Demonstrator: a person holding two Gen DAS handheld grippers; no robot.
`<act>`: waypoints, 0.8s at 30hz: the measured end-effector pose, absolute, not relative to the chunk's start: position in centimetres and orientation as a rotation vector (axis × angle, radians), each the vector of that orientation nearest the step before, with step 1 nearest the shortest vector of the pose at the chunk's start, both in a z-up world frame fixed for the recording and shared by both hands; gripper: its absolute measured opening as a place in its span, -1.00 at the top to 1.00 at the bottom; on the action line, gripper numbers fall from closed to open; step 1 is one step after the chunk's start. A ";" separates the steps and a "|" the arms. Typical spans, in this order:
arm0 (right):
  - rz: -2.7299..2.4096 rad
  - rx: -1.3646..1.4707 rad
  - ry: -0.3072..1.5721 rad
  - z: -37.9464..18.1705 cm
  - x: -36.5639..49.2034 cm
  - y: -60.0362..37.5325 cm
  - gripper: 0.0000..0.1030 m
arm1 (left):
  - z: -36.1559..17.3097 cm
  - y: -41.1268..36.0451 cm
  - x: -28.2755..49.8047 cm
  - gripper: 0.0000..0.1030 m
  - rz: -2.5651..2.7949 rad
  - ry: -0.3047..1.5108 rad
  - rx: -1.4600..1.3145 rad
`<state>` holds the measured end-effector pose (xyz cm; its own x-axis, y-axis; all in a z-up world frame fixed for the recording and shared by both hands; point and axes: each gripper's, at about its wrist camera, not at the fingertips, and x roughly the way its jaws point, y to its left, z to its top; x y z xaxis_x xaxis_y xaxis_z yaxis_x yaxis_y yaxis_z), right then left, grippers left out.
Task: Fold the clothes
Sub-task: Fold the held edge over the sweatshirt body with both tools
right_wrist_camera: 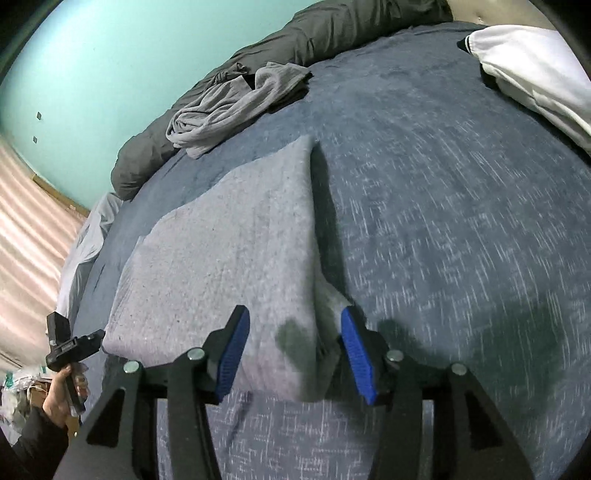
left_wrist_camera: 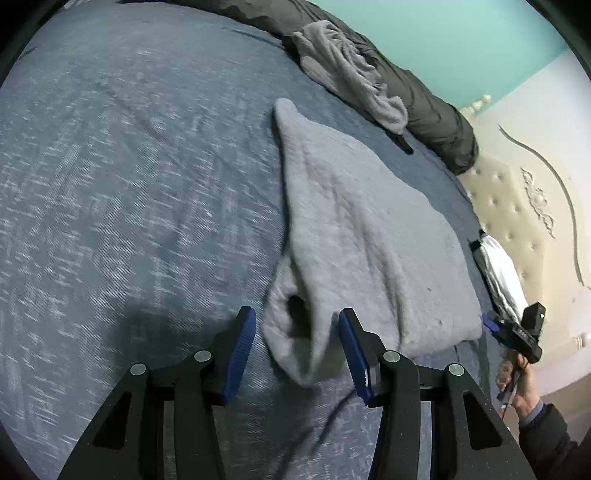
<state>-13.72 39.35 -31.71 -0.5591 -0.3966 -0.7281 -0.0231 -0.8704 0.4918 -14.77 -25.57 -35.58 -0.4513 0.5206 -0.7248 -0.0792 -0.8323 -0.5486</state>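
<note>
On the blue bed (left_wrist_camera: 129, 184), the grey garment (left_wrist_camera: 362, 229) lies part-folded toward the headboard side, below a crumpled grey heap (left_wrist_camera: 347, 70). My left gripper (left_wrist_camera: 297, 350) and right gripper (right_wrist_camera: 291, 350) both stand parted, a fold between each pair, unpinched.

We read this as a home bedroom. A wide bed (left_wrist_camera: 129, 184) under a blue-grey heathered cover fills both views. At its head stands a cream tufted headboard (left_wrist_camera: 517, 206) with carved scrollwork. A white pillow (right_wrist_camera: 535, 74) and a rolled dark duvet (right_wrist_camera: 332, 33) lie along the edges, against a turquoise painted wall (right_wrist_camera: 110, 66).
</note>
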 end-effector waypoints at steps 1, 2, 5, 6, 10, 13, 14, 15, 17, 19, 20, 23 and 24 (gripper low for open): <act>-2.502 1.353 -0.657 -31.8 -13.7 39.0 -0.02 | -35.6 -25.3 -14.5 0.01 2.313 -0.627 -1.380; -2.498 1.363 -0.638 -32.0 -13.6 38.6 -0.02 | -35.7 -25.0 -14.3 0.01 2.308 -0.619 -1.374; -2.486 1.390 -0.597 -32.4 -13.8 37.4 -0.02 | -35.9 -24.1 -13.9 0.01 2.296 -0.565 -1.378; -2.483 1.399 -0.585 -32.5 -13.9 37.0 -0.02 | -36.0 -23.8 -13.8 0.02 2.293 -0.541 -1.383; -2.471 1.447 -0.487 -33.2 -14.6 35.3 -0.01 | -36.3 -22.6 -13.8 0.16 2.292 -0.423 -1.410; -2.466 1.468 -0.467 -33.7 -14.9 34.8 0.17 | -36.2 -22.1 -13.9 0.87 2.327 -0.346 -1.423; -2.472 1.475 -0.462 -33.7 -15.0 34.8 0.28 | -36.0 -22.2 -13.9 0.88 2.331 -0.345 -1.414; -2.478 1.481 -0.456 -33.6 -15.2 34.8 0.52 | -35.9 -22.4 -13.8 0.89 2.329 -0.342 -1.411; -2.479 1.462 -0.453 -33.2 -15.3 34.9 0.73 | -35.3 -22.9 -13.7 0.89 2.341 -0.320 -1.409; -2.491 1.439 -0.399 -32.3 -15.4 34.9 0.81 | -34.6 -24.2 -13.7 0.89 2.366 -0.317 -1.409; -2.496 1.427 -0.373 -31.8 -15.4 34.9 0.81 | -34.5 -24.7 -13.6 0.89 2.372 -0.320 -1.414; -2.505 1.411 -0.389 -30.9 -15.2 36.0 0.83 | -34.3 -25.7 -13.3 0.90 2.384 -0.323 -1.414; -2.504 1.409 -0.404 -30.8 -15.1 36.4 0.83 | -34.3 -25.8 -13.1 0.90 2.379 -0.333 -1.415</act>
<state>-15.08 36.44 -30.84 -0.5064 -0.3389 -0.7929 0.0726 -0.9330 0.3524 -13.13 -25.83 -34.32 -0.4388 0.4131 -0.7980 -0.1779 -0.9104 -0.3735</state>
